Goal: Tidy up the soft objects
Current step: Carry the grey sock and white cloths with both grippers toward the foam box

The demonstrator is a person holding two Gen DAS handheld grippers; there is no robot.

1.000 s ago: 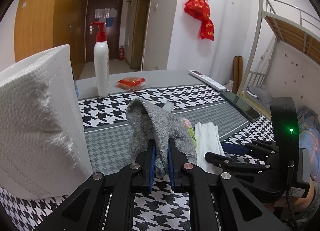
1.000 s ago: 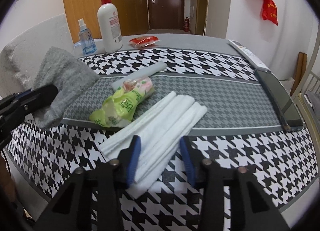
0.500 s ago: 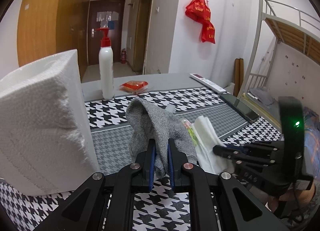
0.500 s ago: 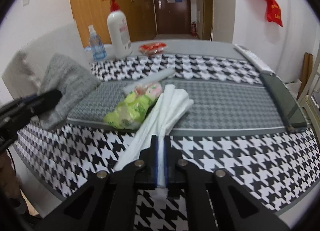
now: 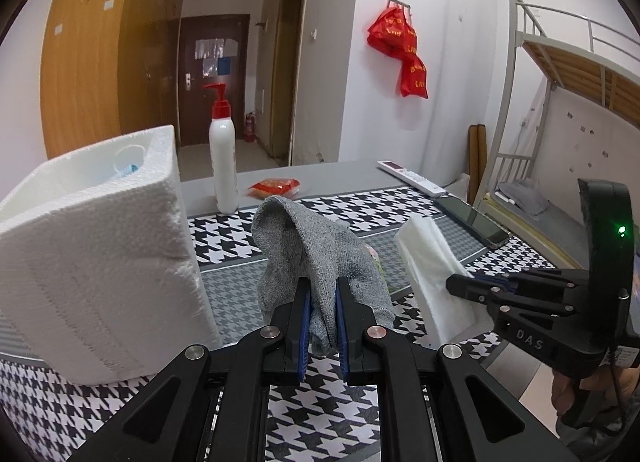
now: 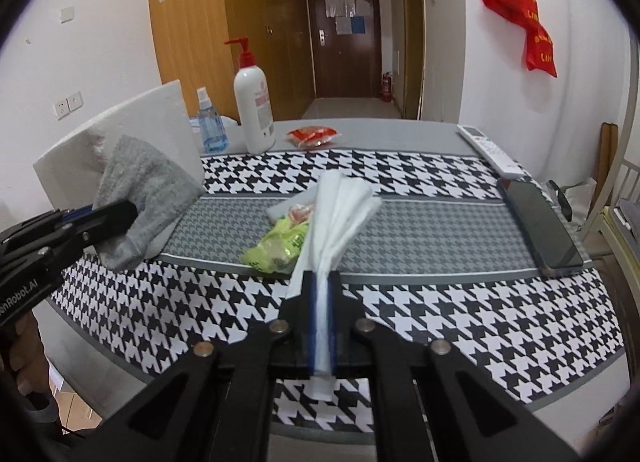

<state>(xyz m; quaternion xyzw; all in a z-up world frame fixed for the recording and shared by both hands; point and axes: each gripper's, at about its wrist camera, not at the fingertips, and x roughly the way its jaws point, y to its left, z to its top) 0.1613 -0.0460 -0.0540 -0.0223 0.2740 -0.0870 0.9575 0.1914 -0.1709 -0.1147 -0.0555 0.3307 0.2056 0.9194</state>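
Item one: grey knitted sock (image 5: 320, 262), soft and limp, pinched between the blue pads of the left gripper (image 5: 322, 326); it drapes forward and upward from the jaws, clear of the table, its far fold beside the tall white embossed paper-towel block (image 5: 92, 262) that stands on the left. Item two: white folded cloth strip (image 6: 336, 222), long and thin, clamped near one end by the right gripper (image 6: 322, 326), whose jaws are pressed together on it; its long axis runs straight ahead from the claw, the free end fanned out and raised over the grey band of the black-and-white houndstooth tablecloth (image 6: 480, 302). Item three: crumpled yellow-green plastic wrapper (image 6: 280, 246), loose on the table, just left of the strip and between the two held pieces; whether the strip touches it cannot be told. Relation governing the next move, by judgement: both soft pieces are lifted and side by side, sock to the left, strip to the right, so each hand sets down its own. No destination container is in view.
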